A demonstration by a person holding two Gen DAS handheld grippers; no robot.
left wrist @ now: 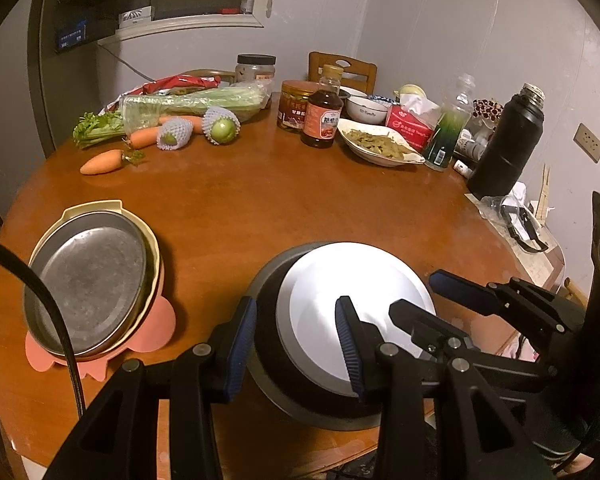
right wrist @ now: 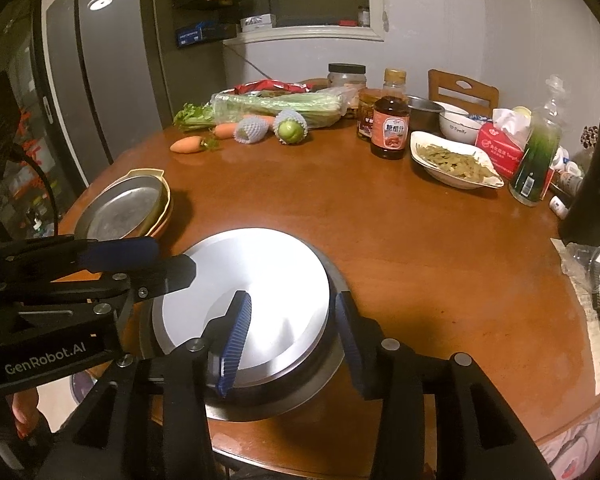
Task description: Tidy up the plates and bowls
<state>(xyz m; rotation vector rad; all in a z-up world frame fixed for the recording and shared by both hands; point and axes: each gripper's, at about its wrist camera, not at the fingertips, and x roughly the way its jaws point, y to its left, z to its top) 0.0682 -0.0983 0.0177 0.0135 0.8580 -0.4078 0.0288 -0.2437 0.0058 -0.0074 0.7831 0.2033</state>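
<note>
Dim, warm indoor light from overhead; strong glare blows out the upturned steel bowl [left wrist: 352,312] and leaves a soft sheen on the worktop [left wrist: 260,208]. Heavy fisheye bending, black vignette corners. Focus decent, slight noise.

Lying at the far side of a round wooden table [left wrist: 260,184]: carrots [left wrist: 101,163], bagged celery [left wrist: 188,103], sauce bottle [left wrist: 323,114], tissue box [left wrist: 411,125], black flask [left wrist: 508,144].

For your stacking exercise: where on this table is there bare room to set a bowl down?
The widest bare patch of the table lies mid-table, bordered by the carrot, the white food dish and the upturned steel bowls. The far edge is crowded with vegetables, jars and bottles; the stacked pan fills the left.
</note>
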